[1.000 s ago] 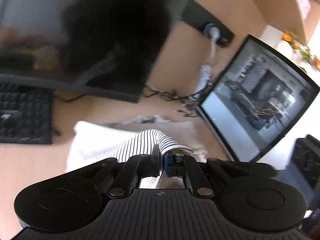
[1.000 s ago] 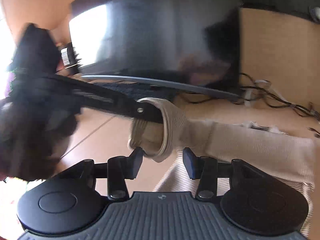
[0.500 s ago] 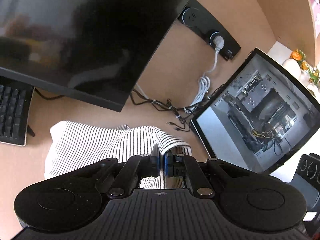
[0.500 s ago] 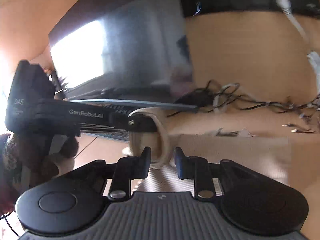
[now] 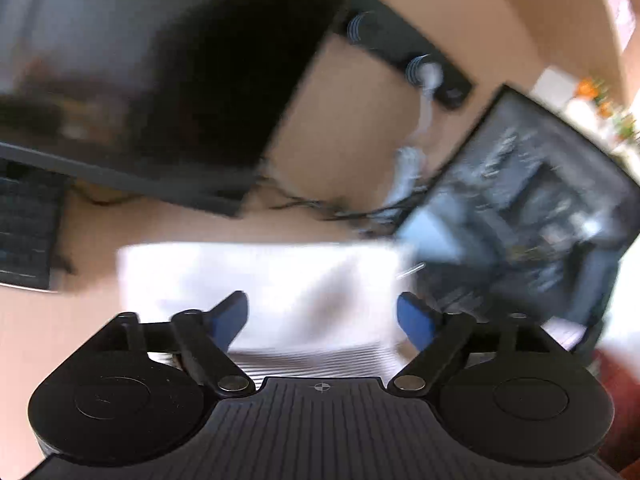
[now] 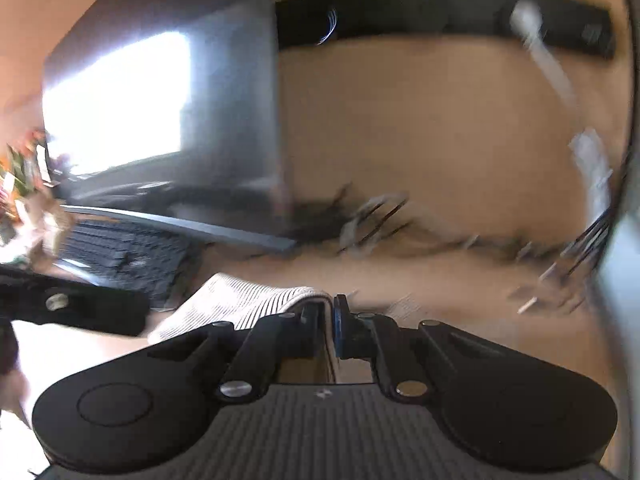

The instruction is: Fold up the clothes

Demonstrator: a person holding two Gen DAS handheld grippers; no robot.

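No writing could be read anywhere — both views were smeared by motion, and the marks on the black power strip (image 6: 440,12) on the back panel were only blurs.

The striped garment (image 5: 260,280) lay on the desk (image 5: 180,224) in front of the dark monitor (image 5: 160,60). In the left wrist view it showed as a pale, washed-out band whose long axis ran left to right across the frame, with thin stripes legible only in the strip nearest the camera. The left claw (image 5: 322,316) was released, its blue-tipped fingers (image 5: 232,314) spread wide over the cloth and gripping nothing.

In the right wrist view the right claw (image 6: 326,322) was clenched on a folded edge of the garment; the ribbed, striped cloth ran from the pinch out to the left and toward the keyboard (image 6: 128,252). How much cloth sat between the pads was hidden by the claw's own linkage.

A second, tilted monitor (image 5: 520,208) at the right of the left wrist view showed a picture too blurred to identify. The cables (image 6: 380,220) on the desk behind the garment were a dark tangle, and a white cord (image 6: 552,76) hung from the power strip. A black object (image 6: 72,308) entered from the left edge of the right wrist view — cut off, so what it was could not be told.
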